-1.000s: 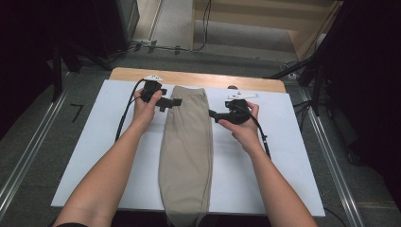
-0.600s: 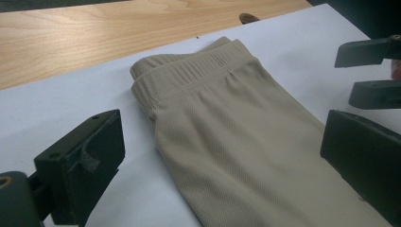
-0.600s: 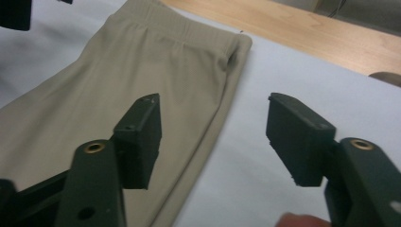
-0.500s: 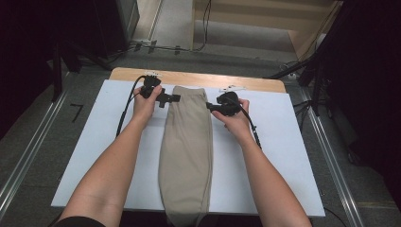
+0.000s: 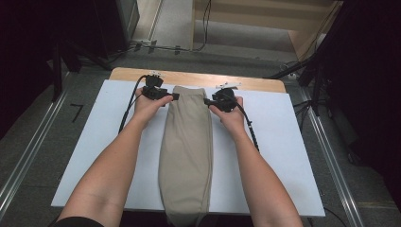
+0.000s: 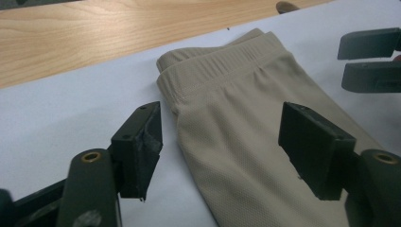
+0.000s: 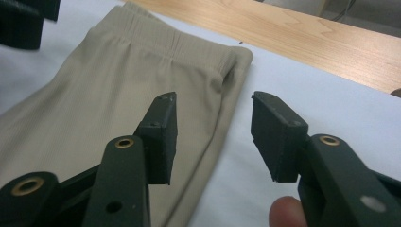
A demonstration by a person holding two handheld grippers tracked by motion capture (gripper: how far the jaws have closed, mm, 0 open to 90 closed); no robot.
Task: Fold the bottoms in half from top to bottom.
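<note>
Here the folded beige trousers (image 5: 187, 151) lie lengthwise between both claws, waistband farthest from the person, each side edge sitting inside the closing, not yet gripping jaws of the left gripper (image 5: 174, 96) and right gripper (image 5: 206, 101), equally near.

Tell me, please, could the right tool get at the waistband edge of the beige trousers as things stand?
Probably yes: the right tool straddles the trousers' side edge just below the waistband, with nothing between.
</note>
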